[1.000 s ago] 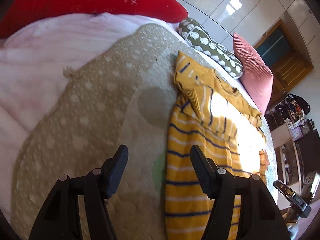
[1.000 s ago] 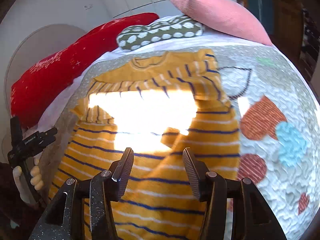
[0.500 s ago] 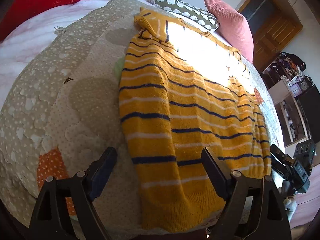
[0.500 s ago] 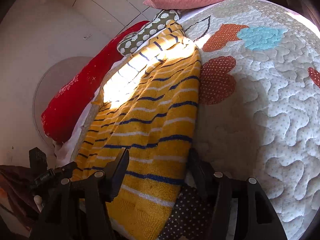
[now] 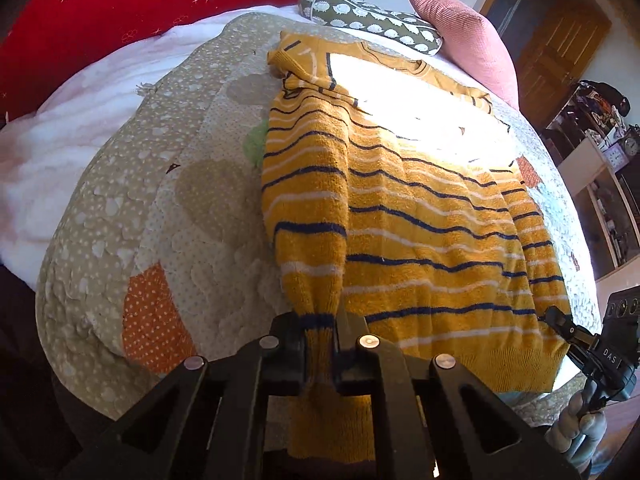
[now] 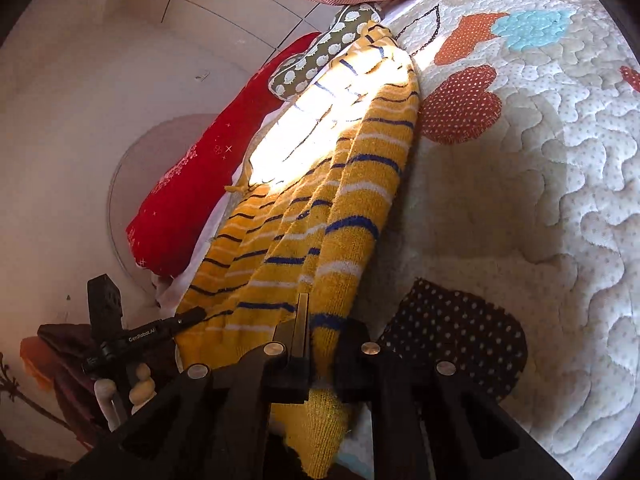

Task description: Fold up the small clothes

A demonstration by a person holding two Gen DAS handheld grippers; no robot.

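Observation:
A yellow sweater (image 5: 420,220) with blue and white stripes lies flat on the quilted bed cover (image 5: 192,208), neck toward the pillows. My left gripper (image 5: 320,340) is at the hem's left corner, its jaws closing, pads pressing on bunched knit. The right gripper's tip (image 5: 554,316) shows at the hem's far right. In the right wrist view the sweater (image 6: 344,200) runs away from my right gripper (image 6: 320,340), whose closing jaws pinch the hem's right corner. The left gripper (image 6: 196,314) shows at the hem's other end.
A red bolster (image 5: 120,12), a green dotted cushion (image 5: 372,20) and a pink pillow (image 5: 460,28) line the head of the bed. The quilt (image 6: 520,200) stretches bare to the right of the sweater. Shelves (image 5: 600,184) and a wooden door (image 5: 560,40) stand beyond the bed.
Both grippers travelled from over the sweater down to its hem at the bed's near edge. Their jaws, wide apart half a second ago, have closed on the hem corners.

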